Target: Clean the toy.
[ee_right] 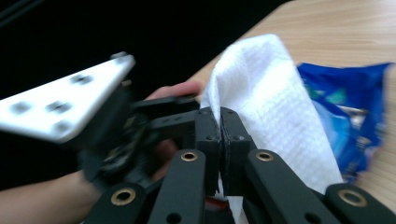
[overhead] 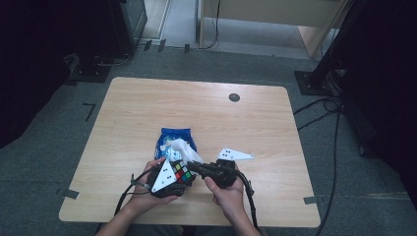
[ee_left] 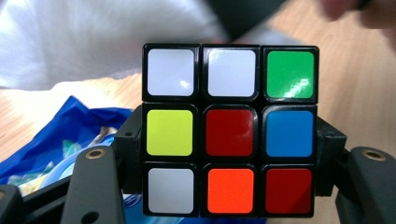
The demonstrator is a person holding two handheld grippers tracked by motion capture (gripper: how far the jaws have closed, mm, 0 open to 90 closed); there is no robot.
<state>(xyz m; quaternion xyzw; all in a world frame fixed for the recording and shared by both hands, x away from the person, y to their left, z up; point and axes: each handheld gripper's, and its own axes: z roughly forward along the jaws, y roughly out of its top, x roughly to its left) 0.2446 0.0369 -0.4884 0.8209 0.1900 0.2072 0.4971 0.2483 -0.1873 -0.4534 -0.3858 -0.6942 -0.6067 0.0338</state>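
1. Multicoloured puzzle cube (ee_left: 230, 130) clamped in left gripper (overhead: 172, 178), near table (overhead: 147, 98) edge.
2. Right gripper (ee_right: 220, 122) pinches white tissue (ee_right: 268, 107) above blue packet (overhead: 174, 137); print unreadable.

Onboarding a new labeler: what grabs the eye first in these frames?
The puzzle cube grabs it first: it sits clamped between the left gripper's jaws near the table's front edge, its white, green, yellow, red, blue and orange stickers facing the left gripper view. Next is the white tissue, pinched in the right gripper right beside the cube. Behind both lies a blue tissue pack on the wood.
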